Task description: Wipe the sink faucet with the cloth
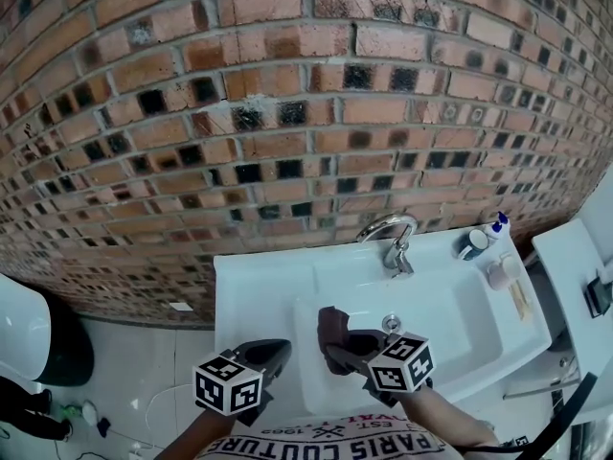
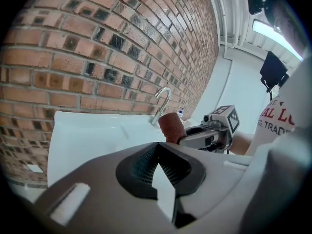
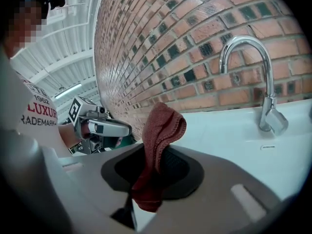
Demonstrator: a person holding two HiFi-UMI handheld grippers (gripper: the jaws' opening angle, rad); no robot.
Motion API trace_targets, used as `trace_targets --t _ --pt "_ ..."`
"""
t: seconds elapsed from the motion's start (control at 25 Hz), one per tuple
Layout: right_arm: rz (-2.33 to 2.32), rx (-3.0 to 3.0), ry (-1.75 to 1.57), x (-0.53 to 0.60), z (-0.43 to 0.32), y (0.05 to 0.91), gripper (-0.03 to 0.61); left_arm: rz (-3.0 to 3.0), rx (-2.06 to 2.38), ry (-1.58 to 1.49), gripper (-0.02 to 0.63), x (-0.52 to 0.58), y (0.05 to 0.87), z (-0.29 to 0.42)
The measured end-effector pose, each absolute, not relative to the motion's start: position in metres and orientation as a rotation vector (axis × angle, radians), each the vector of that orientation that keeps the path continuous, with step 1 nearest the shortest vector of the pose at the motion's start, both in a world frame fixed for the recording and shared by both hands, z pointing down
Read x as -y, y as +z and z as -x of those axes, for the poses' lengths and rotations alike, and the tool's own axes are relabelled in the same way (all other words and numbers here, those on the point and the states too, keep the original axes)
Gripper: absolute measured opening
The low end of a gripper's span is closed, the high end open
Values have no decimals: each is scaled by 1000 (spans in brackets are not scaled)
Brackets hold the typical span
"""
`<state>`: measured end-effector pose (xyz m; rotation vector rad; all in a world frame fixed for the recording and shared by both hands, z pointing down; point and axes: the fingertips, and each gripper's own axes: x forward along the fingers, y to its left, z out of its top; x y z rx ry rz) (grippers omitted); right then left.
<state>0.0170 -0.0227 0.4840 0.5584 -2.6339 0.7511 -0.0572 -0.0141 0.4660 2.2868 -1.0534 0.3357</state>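
One cloth (image 1: 332,330) over sink basin (image 1: 452,307)

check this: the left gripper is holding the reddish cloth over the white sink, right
Not quite. The right gripper is the one shut on the reddish cloth, as the right gripper view shows. The left gripper has nothing between its jaws. The cloth is over the white sink, as you said.
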Motion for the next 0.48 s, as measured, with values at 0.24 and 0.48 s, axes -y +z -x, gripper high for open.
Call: trace_targets --t 0.24,0.48 --pt "-562 2637 758 17 -22 484 87 -2294 1040 347 5 7 466 49" --pt "-567 2638 760 15 -25 486 87 -2298 1040 352 5 4 466 46"
